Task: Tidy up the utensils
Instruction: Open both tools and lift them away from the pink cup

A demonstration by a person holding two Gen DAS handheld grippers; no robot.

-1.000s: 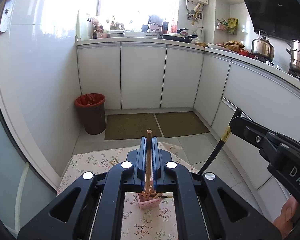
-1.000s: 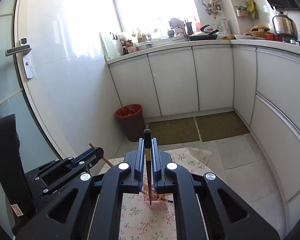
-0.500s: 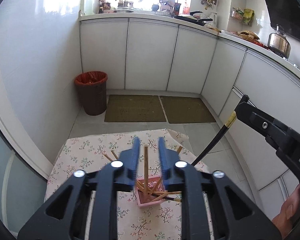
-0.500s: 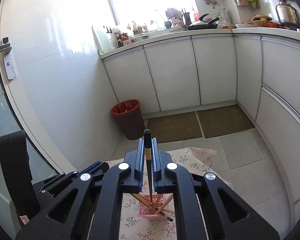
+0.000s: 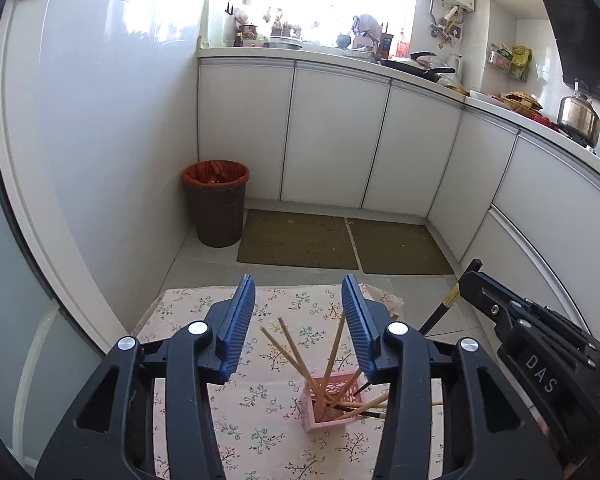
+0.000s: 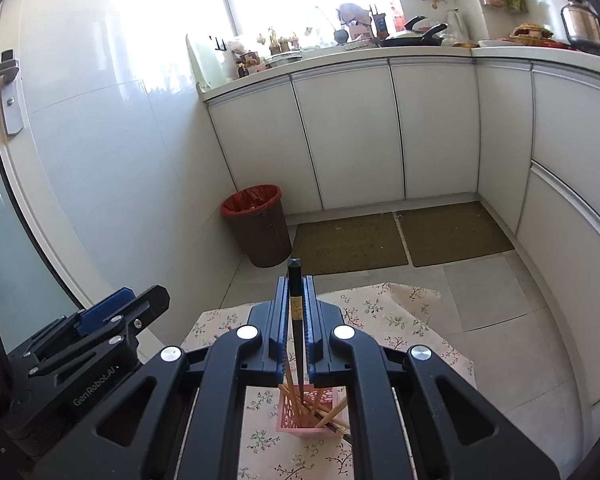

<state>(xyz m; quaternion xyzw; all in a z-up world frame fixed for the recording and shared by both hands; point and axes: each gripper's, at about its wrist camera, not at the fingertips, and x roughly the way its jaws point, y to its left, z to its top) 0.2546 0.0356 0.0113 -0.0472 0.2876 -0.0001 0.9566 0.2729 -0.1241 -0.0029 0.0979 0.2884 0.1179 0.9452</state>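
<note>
A pink slotted holder (image 5: 332, 404) (image 6: 306, 410) stands on a small table with a floral cloth (image 5: 260, 400) (image 6: 384, 320). Several wooden chopsticks (image 5: 296, 356) lean out of it. My left gripper (image 5: 298, 320) hangs above and behind the holder, its jaws opening, with nothing pressed between the blue pads. My right gripper (image 6: 296, 320) is shut on a black chopstick (image 6: 296, 320) with a gold band, held upright, its lower tip at the holder's mouth. In the left wrist view the right gripper (image 5: 466, 278) and the black chopstick (image 5: 440, 314) come in from the right.
A brown bin with a red liner (image 5: 216, 204) (image 6: 260, 226) stands on the floor by the wall. Two green mats (image 5: 300, 240) lie before white cabinets (image 5: 340, 140). The table's far edge (image 5: 284, 288) drops to grey tiles. The left gripper's body (image 6: 84, 340) sits at lower left.
The left gripper went from shut on a wooden chopstick to open; that chopstick now stands in the holder. The right gripper sank toward the holder with the black chopstick.
</note>
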